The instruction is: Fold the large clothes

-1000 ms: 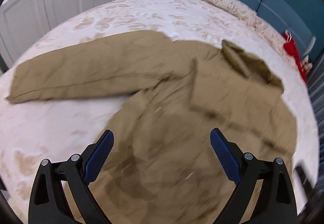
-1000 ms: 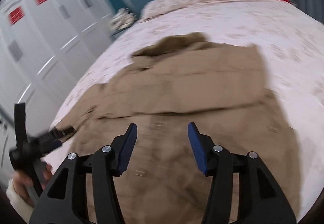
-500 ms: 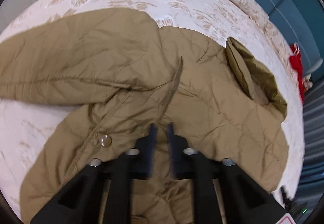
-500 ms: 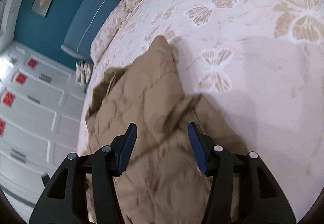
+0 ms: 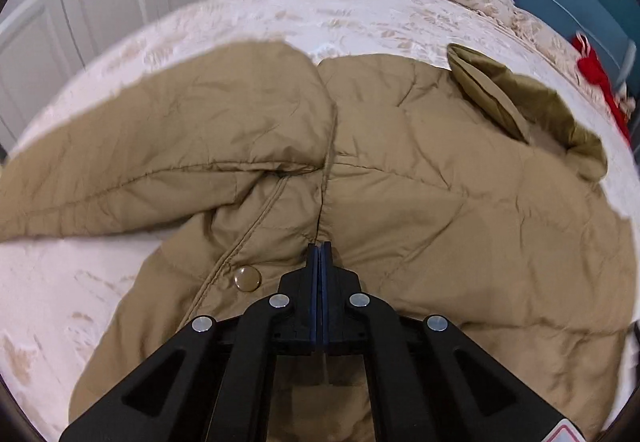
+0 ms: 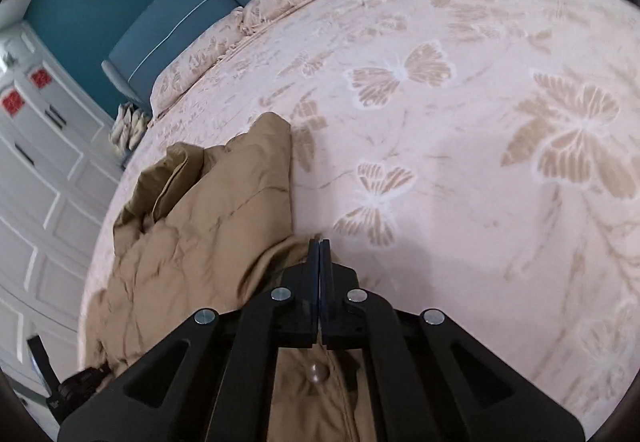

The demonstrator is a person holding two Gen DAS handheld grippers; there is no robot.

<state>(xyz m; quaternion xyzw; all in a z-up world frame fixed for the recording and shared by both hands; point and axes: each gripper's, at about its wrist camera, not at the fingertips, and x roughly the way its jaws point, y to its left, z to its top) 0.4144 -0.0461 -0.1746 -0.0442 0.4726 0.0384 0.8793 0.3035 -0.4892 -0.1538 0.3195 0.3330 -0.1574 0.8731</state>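
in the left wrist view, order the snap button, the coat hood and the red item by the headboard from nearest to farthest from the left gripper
1. snap button, just left of the left gripper, on the coat front.
2. coat hood, upper right on the bed.
3. red item, far right by the headboard.

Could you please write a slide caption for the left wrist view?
Left gripper shut on a tan jacket spread over the bed.
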